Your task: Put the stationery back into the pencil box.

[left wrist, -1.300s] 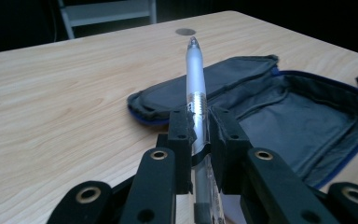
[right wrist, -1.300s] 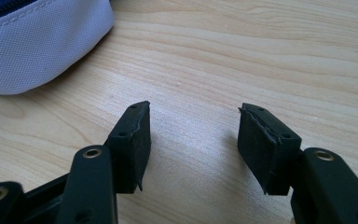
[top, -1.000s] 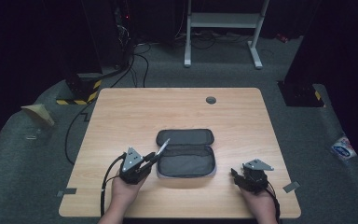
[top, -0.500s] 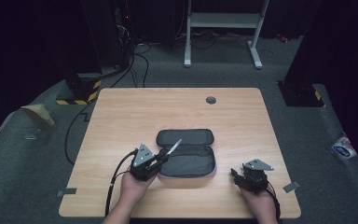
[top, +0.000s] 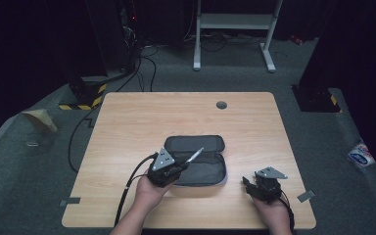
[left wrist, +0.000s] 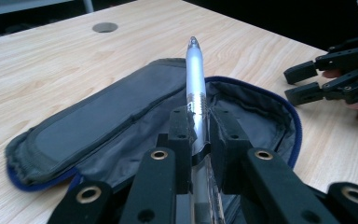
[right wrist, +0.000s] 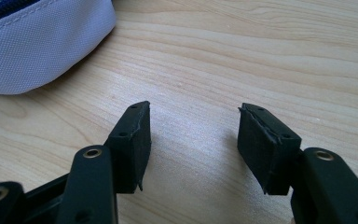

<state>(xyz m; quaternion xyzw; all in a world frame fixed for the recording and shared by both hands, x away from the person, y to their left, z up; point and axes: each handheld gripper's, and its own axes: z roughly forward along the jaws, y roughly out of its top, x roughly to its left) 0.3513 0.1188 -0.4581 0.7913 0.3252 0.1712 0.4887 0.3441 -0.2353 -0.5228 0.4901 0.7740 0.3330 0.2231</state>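
A grey pencil case [top: 196,159] with a blue zip edge lies open on the wooden table [top: 186,112], lid folded back. My left gripper [top: 178,169] is shut on a silver pen [top: 194,155] and holds it over the case's open front half, tip pointing up and away. In the left gripper view the pen [left wrist: 194,84] rises between the jaws above the case [left wrist: 121,116]. My right gripper [top: 247,185] rests open near the table's front right, beside the case; its fingertips [right wrist: 137,140] hold nothing over bare wood, with the case's corner [right wrist: 32,42] at upper left.
A round cable hole [top: 221,105] sits near the table's far edge. The right gripper [left wrist: 326,79] shows at the right of the left gripper view. Cables and a white stand [top: 235,24] are on the floor beyond the table.
My left gripper has carried the pen rightward, from beside the case's left end to over its open front half. The right gripper has stayed put.
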